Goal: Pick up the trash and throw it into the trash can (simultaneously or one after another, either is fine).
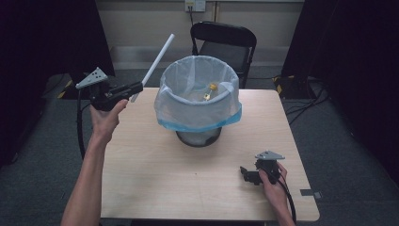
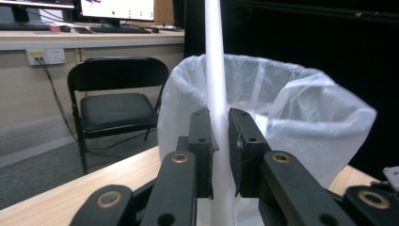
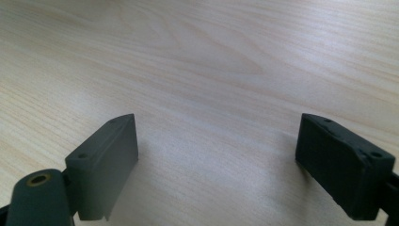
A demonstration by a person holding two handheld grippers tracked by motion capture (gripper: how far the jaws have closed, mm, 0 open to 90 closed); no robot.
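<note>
A long white tube [image 1: 157,59] slants up and to the right, off the table's left rear corner. My left gripper [image 1: 137,88] is shut on its lower end, held in the air just left of the bin. In the left gripper view the white tube [image 2: 217,94] stands upright between the two black pads, and my left gripper [image 2: 221,146] clamps it. Behind it rises the wire bin lined with a white bag [image 2: 291,117]. My right gripper [image 1: 244,173] rests near the table's front right, and in its own view my right gripper [image 3: 217,160] stands open over bare wood.
The bag-lined bin [image 1: 200,92] stands at the middle rear of the wooden table [image 1: 155,179], with small yellow items [image 1: 209,92] inside. A black folding chair [image 1: 226,40] is behind the table. Dark curtains flank both sides.
</note>
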